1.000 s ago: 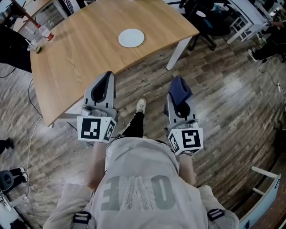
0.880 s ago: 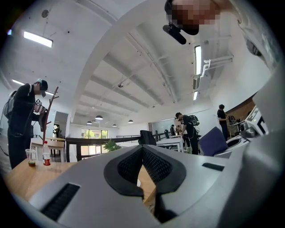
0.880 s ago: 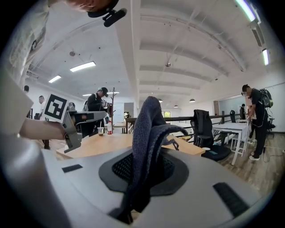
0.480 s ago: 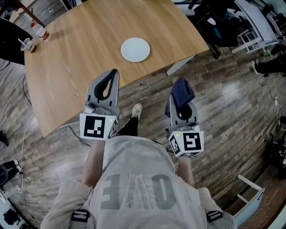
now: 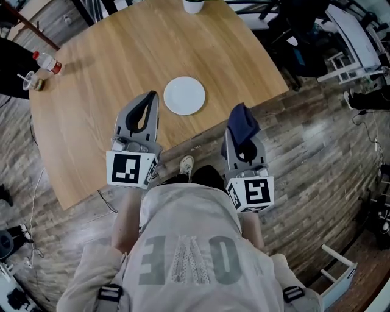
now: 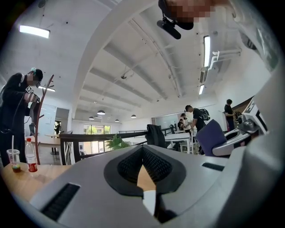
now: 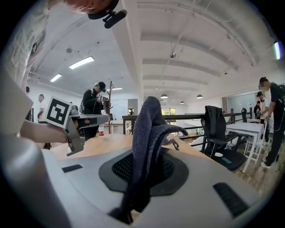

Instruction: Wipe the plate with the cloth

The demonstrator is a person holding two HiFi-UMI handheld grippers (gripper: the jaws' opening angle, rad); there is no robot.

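A round white plate (image 5: 184, 95) lies on the wooden table (image 5: 103, 73), close to its near edge. My left gripper (image 5: 149, 99) is shut with nothing between its jaws; it reaches over the table's near edge, and its tip is just left of the plate. In the left gripper view the jaws (image 6: 142, 153) meet at the tip. My right gripper (image 5: 243, 129) is shut on a dark blue cloth (image 5: 243, 120) that stands up out of its jaws (image 7: 147, 138). It hangs over the floor, right of the plate and short of the table edge.
A red-capped bottle (image 5: 46, 61) and a plastic cup (image 5: 29, 80) stand at the table's far left. A white cup (image 5: 193, 5) sits at its far edge. Dark chairs (image 5: 304, 30) and white furniture stand to the right. People stand in the background (image 7: 93, 111).
Both grippers have come forward to the table. The plate, once well ahead, now lies between their tips. The left gripper has moved from over the floor to over the table edge.
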